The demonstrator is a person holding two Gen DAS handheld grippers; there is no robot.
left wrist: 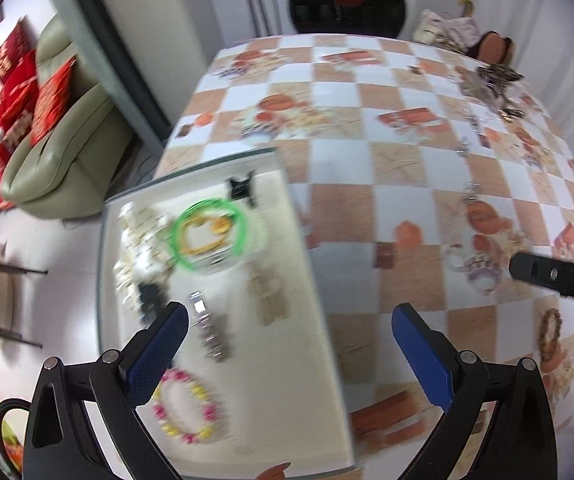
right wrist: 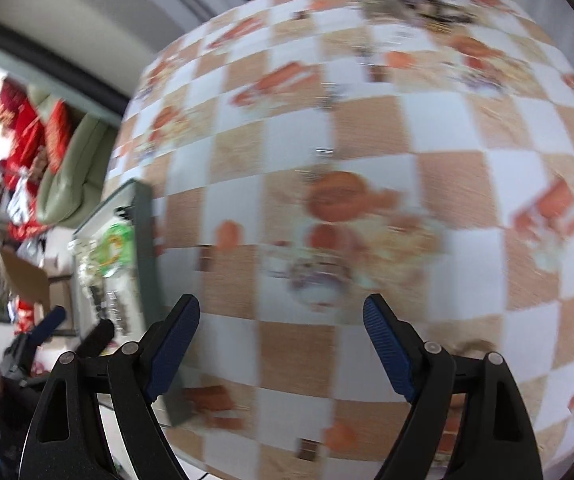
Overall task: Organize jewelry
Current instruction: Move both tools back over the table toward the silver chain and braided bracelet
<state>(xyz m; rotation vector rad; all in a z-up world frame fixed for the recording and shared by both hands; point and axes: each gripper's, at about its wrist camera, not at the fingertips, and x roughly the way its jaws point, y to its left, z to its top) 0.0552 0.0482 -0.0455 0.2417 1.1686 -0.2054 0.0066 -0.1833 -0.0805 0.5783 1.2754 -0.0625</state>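
Both grippers, left (left wrist: 289, 318) and right (right wrist: 281, 312), are spread and empty. The shallow white jewelry tray (left wrist: 319, 280) sits lower left, overhanging the checkered bench (left wrist: 367, 100); a bump could tip it.

Bright even indoor light, heavy fisheye bending at edges, motion blur — worst in right view

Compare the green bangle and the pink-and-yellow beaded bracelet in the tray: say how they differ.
The green bangle is a thin, smooth, single-colour hoop; the beaded bracelet is a chunky ring of pink and yellow beads. The green bangle lies toward the tray's far end, ringing a gold piece; the beaded bracelet lies at the near end, beside the left gripper, with nothing inside it. Both lie flat in the tray, and no gripper holds either.
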